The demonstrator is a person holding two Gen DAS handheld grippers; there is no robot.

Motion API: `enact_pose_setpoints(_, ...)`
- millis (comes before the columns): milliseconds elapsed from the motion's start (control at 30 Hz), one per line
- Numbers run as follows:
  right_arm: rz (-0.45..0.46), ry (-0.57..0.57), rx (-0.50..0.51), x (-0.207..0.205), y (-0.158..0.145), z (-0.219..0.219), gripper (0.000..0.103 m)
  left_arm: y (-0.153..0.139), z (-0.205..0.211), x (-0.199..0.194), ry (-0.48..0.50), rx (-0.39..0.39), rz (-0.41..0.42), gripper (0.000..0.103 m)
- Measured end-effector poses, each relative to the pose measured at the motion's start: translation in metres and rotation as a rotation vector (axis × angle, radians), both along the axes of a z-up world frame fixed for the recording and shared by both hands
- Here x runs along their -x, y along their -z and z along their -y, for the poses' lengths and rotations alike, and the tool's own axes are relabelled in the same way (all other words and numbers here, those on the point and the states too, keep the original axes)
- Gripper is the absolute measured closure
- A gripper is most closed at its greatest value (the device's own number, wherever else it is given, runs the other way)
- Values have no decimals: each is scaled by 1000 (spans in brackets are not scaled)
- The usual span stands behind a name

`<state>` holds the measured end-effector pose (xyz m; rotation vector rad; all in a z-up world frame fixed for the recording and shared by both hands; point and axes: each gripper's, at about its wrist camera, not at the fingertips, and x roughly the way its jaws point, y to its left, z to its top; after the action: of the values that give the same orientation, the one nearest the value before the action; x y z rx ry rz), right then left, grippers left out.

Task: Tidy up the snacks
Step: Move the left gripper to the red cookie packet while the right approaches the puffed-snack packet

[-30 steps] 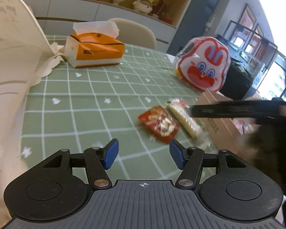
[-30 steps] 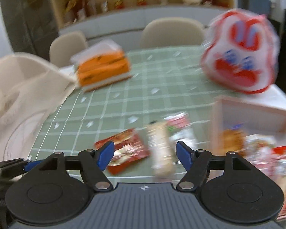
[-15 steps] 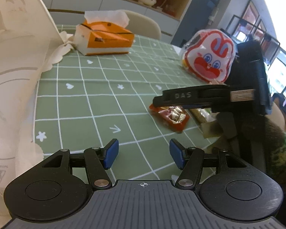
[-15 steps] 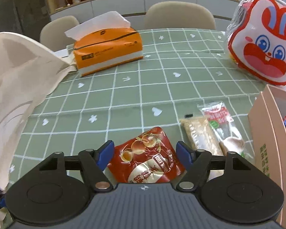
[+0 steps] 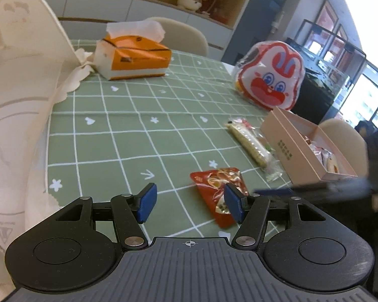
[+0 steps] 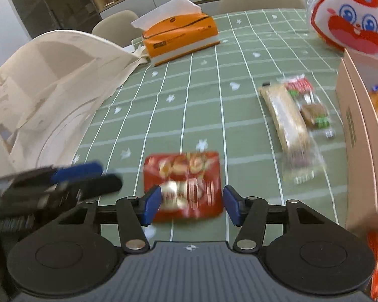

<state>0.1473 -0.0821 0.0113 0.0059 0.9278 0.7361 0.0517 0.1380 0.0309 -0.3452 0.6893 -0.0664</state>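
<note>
A red snack packet [image 6: 184,183] lies flat on the green checked tablecloth [image 6: 214,75]. My right gripper [image 6: 192,206] is low over it, and its blue jaws are closing with the packet's near end between them; the pads are not clearly pressing on it. My left gripper [image 5: 190,203] stands open with nothing between its fingers, just left of the same packet [image 5: 218,191]. In the right wrist view the left gripper [image 6: 100,177] shows as a blur at the left. A long cracker bar [image 6: 287,123] and a small clear-wrapped snack [image 6: 307,100] lie beside a pink box [image 6: 352,130].
The pink box [image 5: 307,148] holds several snacks at the right edge. A rabbit-face bag [image 5: 269,80] stands behind it. An orange tissue box [image 5: 133,58] sits at the back, and a white tote bag [image 5: 17,100] fills the left side. Chairs stand beyond the table.
My right gripper has dropped toward the red packet and its jaws have narrowed around it. The left gripper has stayed put and open.
</note>
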Motion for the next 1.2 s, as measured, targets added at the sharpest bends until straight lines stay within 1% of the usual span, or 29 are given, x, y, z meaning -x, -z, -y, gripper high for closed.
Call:
enact_pose_setpoints(67,34,-2,10,12,-2,8,48,3,0,-2,4,4,-8,39)
enact_pose_setpoints(200,143,-6,48,44,-9,27,48,6,4,-3,44,29,-11,39)
enact_pose_setpoints(300,237,32,87,66,-13,48,46,3,4,0,56,60,21,39)
enact_pose_setpoints(367,287,56,105,75,-13,63,37,-3,1,2,48,77,68,39)
enact_pose_setpoints(433,321,89,123,81,-12,79,34,-9,0,1,22,78,101,39)
enact_pose_setpoints(467,330,107,134,81,-10,87,33,-11,1,-2,12,76,101,39)
enact_pose_setpoints(533,339,138,140,79,-6,101,33,-11,4,-13,9,82,83,39)
enact_pose_setpoints(600,337,171,133,76,0,114,33,-6,11,-27,27,85,49,39)
enact_pose_setpoints(667,335,201,117,75,7,125,33,1,21,-43,48,72,16,39)
enact_pose_setpoints(733,353,224,102,78,13,134,33,8,27,-58,41,54,-6,39)
enact_pose_setpoints(800,376,234,97,82,14,140,33,15,30,-68,30,42,-22,39)
enact_pose_setpoints(867,386,232,85,84,14,148,33,20,31,-73,45,54,-38,40)
enact_pose_setpoints(933,385,242,84,82,13,155,31,20,32,-69,69,48,-35,43)
enact_pose_setpoints(1033,379,278,97,75,13,165,28,20,39,-53,135,17,-40,44)
enact_pose_setpoints(1133,351,336,80,61,17,177,27,20,52,-37,199,-72,-17,44)
enact_pose_setpoints(1200,302,371,41,47,20,184,26,20,58,-29,219,-132,-2,44)
